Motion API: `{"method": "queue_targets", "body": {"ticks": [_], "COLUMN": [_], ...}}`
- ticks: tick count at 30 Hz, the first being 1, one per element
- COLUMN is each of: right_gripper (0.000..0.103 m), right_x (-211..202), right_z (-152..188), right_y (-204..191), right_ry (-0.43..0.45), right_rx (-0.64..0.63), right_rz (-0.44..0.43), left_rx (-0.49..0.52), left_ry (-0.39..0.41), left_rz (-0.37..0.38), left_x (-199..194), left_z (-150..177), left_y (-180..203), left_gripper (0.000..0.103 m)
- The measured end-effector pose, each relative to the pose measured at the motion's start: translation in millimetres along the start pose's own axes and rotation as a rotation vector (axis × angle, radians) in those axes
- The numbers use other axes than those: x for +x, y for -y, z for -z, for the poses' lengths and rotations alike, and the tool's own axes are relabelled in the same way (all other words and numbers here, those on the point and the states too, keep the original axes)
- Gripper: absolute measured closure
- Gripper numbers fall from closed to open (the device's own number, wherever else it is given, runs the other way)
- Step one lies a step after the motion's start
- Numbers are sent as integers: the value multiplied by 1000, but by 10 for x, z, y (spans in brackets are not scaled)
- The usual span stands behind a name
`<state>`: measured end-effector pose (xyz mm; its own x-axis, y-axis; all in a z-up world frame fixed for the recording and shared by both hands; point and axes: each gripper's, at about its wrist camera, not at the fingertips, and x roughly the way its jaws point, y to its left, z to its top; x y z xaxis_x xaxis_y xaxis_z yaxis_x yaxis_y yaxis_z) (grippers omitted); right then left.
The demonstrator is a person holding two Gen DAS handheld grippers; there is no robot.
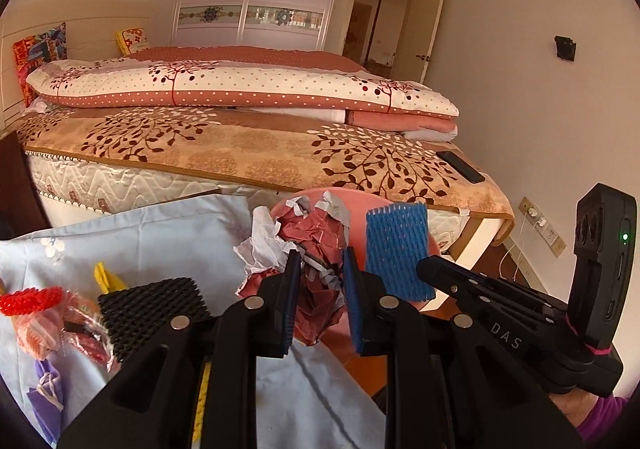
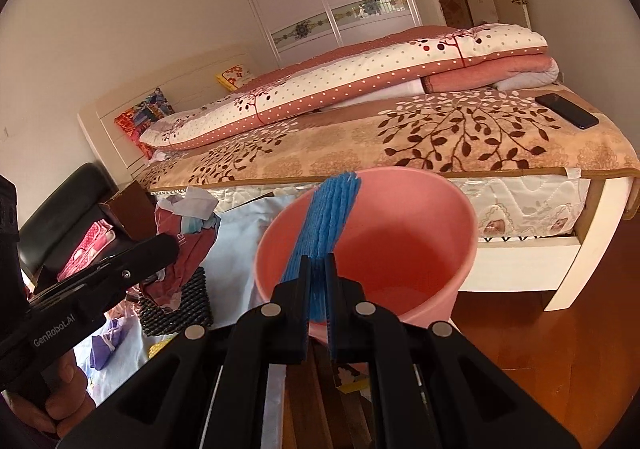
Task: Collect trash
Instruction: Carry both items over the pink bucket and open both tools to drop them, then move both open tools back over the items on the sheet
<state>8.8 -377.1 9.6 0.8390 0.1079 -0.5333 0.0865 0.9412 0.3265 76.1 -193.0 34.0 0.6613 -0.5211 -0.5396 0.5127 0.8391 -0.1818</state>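
Note:
My left gripper [image 1: 318,269] is shut on a crumpled red and white paper wad [image 1: 316,245], held up in front of the pink bin [image 1: 356,213]. My right gripper [image 2: 318,269] is shut on a blue foam net sleeve [image 2: 328,225] and holds it over the open mouth of the pink bin [image 2: 432,209]. The sleeve [image 1: 400,249] and the right gripper's body [image 1: 500,309] show at the right of the left wrist view. The paper wad [image 2: 180,241] and the left gripper's body [image 2: 80,301] show at the left of the right wrist view.
A light blue cloth [image 1: 160,233] carries more litter: a black foam net [image 1: 152,305], a red net with wrappers [image 1: 48,313], a yellow scrap [image 1: 108,277], purple paper [image 1: 48,389]. A bed [image 1: 240,145] with a phone [image 2: 568,109] stands behind. Wooden floor [image 2: 560,349] lies right.

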Motion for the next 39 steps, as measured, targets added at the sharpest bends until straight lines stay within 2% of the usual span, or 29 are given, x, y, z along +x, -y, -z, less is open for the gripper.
{"method": "queue_targets", "body": {"ticks": [7, 12, 14, 19, 22, 25, 27, 28, 29, 39], "right_gripper": [97, 97, 97, 96, 96, 95, 85, 73, 67, 65], "right_x": [121, 188, 220, 273, 296, 306, 304, 299, 288, 116], "right_z": [-7, 12, 15, 37, 58, 66, 77, 75, 79, 73], "right_y": [233, 350, 396, 446, 449, 454, 454, 457, 458, 255], "right_ry": [-20, -37, -43, -52, -56, -55, -54, -51, -45, -21], "right_rx": [15, 30, 38, 47, 52, 54, 57, 60, 64, 38], "right_rz": [60, 78, 81, 85, 86, 87, 92, 99, 102, 64], "left_rx": [30, 26, 27, 17, 0, -8, -14, -16, -17, -37], "left_ry": [-41, -70, -90, -131, -137, -140, -140, -141, -141, -121], "left_rz": [42, 39, 32, 38, 43, 41, 39, 40, 40, 15], "left_x": [410, 641, 728, 841, 847, 825, 802, 788, 771, 457], "left_z": [-30, -10, -1, 32, 41, 46, 51, 52, 54, 70], "left_y": [223, 273, 279, 253, 227, 222, 214, 210, 207, 136], "left_gripper": [82, 81, 76, 72, 66, 65, 65, 65, 65, 65]}}
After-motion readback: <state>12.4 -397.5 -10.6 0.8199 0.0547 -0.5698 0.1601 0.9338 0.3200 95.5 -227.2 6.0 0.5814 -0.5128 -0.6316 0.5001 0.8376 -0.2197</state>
